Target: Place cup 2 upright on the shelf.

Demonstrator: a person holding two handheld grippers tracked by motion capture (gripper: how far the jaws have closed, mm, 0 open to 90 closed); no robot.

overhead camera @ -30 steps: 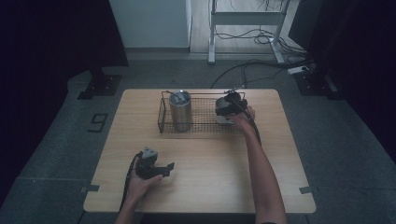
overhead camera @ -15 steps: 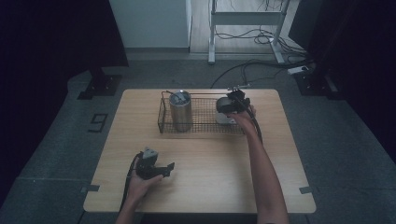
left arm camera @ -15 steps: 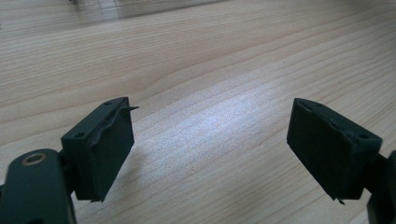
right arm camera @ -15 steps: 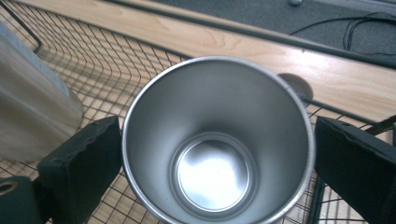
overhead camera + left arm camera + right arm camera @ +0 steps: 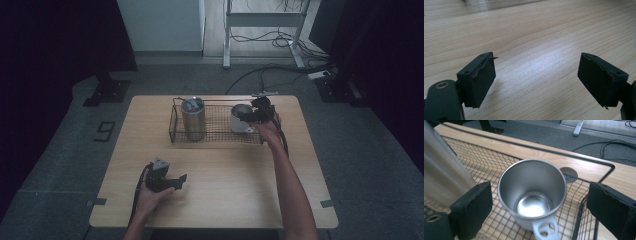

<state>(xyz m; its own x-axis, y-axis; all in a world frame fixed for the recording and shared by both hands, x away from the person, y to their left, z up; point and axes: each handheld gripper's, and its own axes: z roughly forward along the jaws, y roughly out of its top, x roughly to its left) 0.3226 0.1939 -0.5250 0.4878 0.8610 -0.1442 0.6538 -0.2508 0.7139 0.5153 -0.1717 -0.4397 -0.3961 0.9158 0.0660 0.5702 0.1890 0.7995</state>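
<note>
A steel mug (image 5: 532,192) with a white handle stands upright in the right part of a black wire basket (image 5: 584,161). My right gripper (image 5: 540,188) hovers just above and behind it, open, a jaw on each side of the mug and touching neither side. From above, the mug (image 5: 242,118) sits just left of the right gripper (image 5: 249,116). A tall steel tumbler (image 5: 193,119) stands at the basket's (image 5: 220,141) left end. My left gripper (image 5: 181,181) rests low on the table's near left, its jaws apart over bare wood (image 5: 536,30) with nothing between them.
The tumbler (image 5: 441,175) rises close to my right gripper's left jaw. A round cable hole (image 5: 569,173) lies in the tabletop behind the basket. Beyond the table's far edge are grey floor, cables and a desk frame (image 5: 260,20).
My right gripper has drawn back to the right and upward off the mug, which now stands uncovered in the basket. The left hand has kept still.
</note>
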